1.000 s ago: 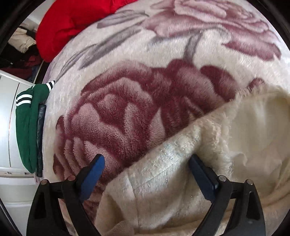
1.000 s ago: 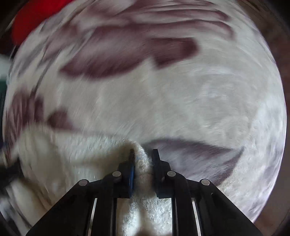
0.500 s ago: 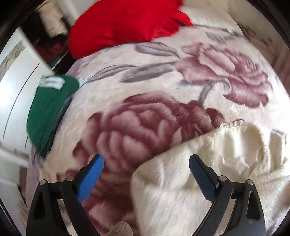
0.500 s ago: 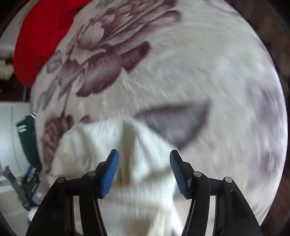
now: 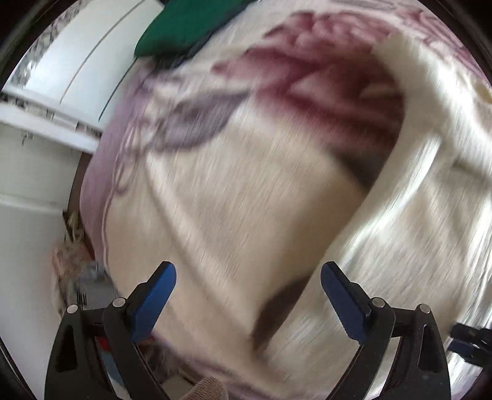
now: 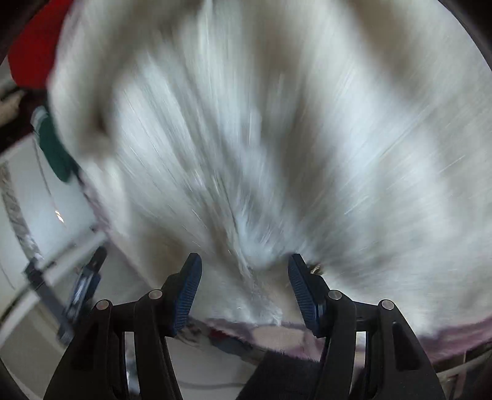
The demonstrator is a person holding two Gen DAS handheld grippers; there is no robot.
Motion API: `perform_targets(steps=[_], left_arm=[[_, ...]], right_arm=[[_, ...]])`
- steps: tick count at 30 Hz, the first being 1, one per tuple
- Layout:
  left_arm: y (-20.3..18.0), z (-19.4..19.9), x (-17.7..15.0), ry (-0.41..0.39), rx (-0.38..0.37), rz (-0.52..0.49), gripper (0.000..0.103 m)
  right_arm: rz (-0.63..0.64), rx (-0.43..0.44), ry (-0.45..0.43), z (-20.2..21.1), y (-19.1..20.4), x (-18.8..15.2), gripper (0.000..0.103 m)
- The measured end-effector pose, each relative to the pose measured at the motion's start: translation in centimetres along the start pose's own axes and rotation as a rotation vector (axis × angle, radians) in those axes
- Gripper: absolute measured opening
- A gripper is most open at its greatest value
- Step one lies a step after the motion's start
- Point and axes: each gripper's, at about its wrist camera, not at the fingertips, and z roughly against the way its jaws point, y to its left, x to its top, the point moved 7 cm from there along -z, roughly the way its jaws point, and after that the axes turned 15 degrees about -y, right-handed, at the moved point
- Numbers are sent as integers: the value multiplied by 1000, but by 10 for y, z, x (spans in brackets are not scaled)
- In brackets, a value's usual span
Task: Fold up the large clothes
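Observation:
A cream fleece garment (image 5: 424,190) lies on a bed covered by a rose-patterned blanket (image 5: 233,172). In the left wrist view it fills the right side, blurred by motion. My left gripper (image 5: 247,295) is open and empty above the blanket's near edge. In the right wrist view the cream garment (image 6: 264,147) fills most of the frame, also blurred. My right gripper (image 6: 244,289) is open, its blue pads on either side of a ridge of the fabric without gripping it. The left gripper (image 6: 83,286) shows at the lower left of the right wrist view.
A green garment (image 5: 184,27) lies at the bed's far left edge, also in the right wrist view (image 6: 55,147). A red garment (image 6: 33,52) lies at the top left. White furniture (image 5: 70,70) stands left of the bed. The bed edge (image 6: 307,335) runs near.
My right gripper let go of the cream garment and opened. Both grippers have pulled back towards the near edge of the bed, the views swinging fast. The left stayed open.

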Motion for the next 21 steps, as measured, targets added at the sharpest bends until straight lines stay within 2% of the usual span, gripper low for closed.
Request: perform_targets(steps=[1, 3, 4, 6, 9, 11, 12, 14, 16, 18, 20, 21], left_arm=[[5, 0, -10, 14, -9, 5, 96], [12, 0, -23, 25, -33, 4, 96], [14, 0, -26, 26, -40, 4, 96], [15, 1, -30, 22, -69, 10, 96], [16, 1, -35, 13, -102, 19, 96], [11, -3, -40, 17, -125, 19, 96], [9, -5, -40, 17, -137, 17, 96], [4, -8, -44, 24, -152, -2, 96], [-2, -11, -45, 26, -173, -18, 96], [-5, -9, -44, 12, -189, -35, 96], [-8, -6, -42, -8, -198, -67, 96], [-10, -3, -41, -18, -201, -79, 96]], right_arm=[[12, -28, 16, -18, 0, -12, 59], [-1, -48, -21, -28, -1, -25, 8], [-7, -40, -37, -25, 0, -28, 8], [26, -91, -97, -7, 0, -32, 7], [50, -193, -175, 29, -11, -36, 7], [70, -258, -195, 43, -19, -30, 7], [67, -279, -193, 45, -25, -27, 7], [84, -266, -111, 32, -28, -23, 8], [67, -263, -68, 27, -26, -16, 18], [47, -217, -63, 35, -23, -15, 41], [28, -188, -127, 57, -22, -9, 54], [15, -187, -160, 72, -27, -7, 55]])
